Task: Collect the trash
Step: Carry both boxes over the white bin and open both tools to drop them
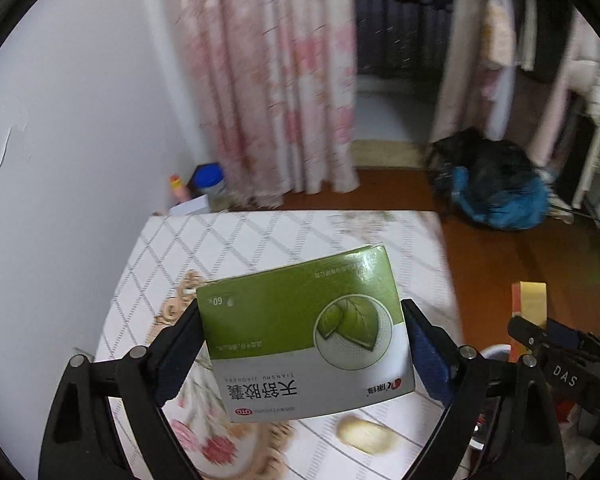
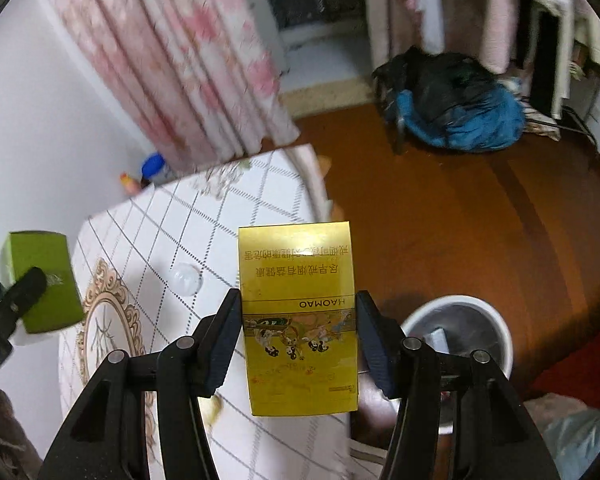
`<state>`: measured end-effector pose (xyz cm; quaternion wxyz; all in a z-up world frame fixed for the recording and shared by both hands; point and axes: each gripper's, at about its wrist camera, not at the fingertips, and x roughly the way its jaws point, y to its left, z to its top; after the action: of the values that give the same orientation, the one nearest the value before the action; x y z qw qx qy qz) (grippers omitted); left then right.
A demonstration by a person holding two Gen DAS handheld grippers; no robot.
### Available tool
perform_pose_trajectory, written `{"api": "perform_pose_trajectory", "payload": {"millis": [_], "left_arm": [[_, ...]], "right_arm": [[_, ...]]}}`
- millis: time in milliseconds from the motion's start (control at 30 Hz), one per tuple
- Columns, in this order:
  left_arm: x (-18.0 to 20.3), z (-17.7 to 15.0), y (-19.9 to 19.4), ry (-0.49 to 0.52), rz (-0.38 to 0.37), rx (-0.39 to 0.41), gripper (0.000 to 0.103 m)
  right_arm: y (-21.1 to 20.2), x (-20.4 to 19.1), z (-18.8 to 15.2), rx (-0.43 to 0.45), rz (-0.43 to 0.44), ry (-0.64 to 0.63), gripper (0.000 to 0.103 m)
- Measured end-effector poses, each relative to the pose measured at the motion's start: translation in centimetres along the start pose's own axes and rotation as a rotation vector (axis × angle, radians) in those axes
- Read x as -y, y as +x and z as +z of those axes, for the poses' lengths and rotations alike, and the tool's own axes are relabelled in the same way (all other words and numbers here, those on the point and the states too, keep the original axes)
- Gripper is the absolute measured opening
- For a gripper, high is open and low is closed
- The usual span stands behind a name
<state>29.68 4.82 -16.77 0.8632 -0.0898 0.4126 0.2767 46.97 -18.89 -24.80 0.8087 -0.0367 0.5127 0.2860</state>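
Green medicine box [image 1: 300,332] in left tongs [image 1: 304,344], yellow pack [image 2: 298,316] in right tongs [image 2: 298,336].

Green-white box [image 1: 306,332]; yellow carton [image 2: 298,316]; grid-patterned white tablecloth [image 1: 228,248]; pink floral curtain [image 1: 268,80].

A white wall [image 1: 80,120] met pink floral curtains [image 1: 268,80]. The floor [image 2: 460,220] was reddish-brown wood. A table [image 1: 260,240] wore a lattice-patterned cloth.

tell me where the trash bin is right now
The white trash bin stands on the brown floor at the lower right of the right wrist view, just right of the yellow cigarette box held by the right gripper, beside the table.
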Motion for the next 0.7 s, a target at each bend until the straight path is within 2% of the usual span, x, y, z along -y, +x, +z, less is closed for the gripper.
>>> {"api": "perform_pose_trajectory", "payload": {"millis": [167, 333, 400, 500, 700], "left_arm": [[6.4, -1.7, -4.1, 0.060, -0.127, 0.035, 0.093], [13.6, -3.7, -4.9, 0.134, -0.240, 0.014, 0.093], [15.9, -4.6, -4.3, 0.154, -0.265, -0.008, 0.093], [19.6, -6.0, -1.7, 0.179, -0.308, -0.083, 0.093], [25.4, -8.2, 4.6, 0.239, -0.364, -0.211, 0.093]], "right_arm": [[-6.6, 6.8, -3.5, 0.079, -0.030, 0.091, 0.058], [-8.7, 13.5, -6.3, 0.075, -0.087, 0.164, 0.058], [-8.3, 16.4, -7.2, 0.050, -0.113, 0.197, 0.058], [-6.2, 20.7, -8.5, -0.013, -0.140, 0.241, 0.058], [-0.2, 26.6, -10.0, -0.132, -0.117, 0.304, 0.058]]}}
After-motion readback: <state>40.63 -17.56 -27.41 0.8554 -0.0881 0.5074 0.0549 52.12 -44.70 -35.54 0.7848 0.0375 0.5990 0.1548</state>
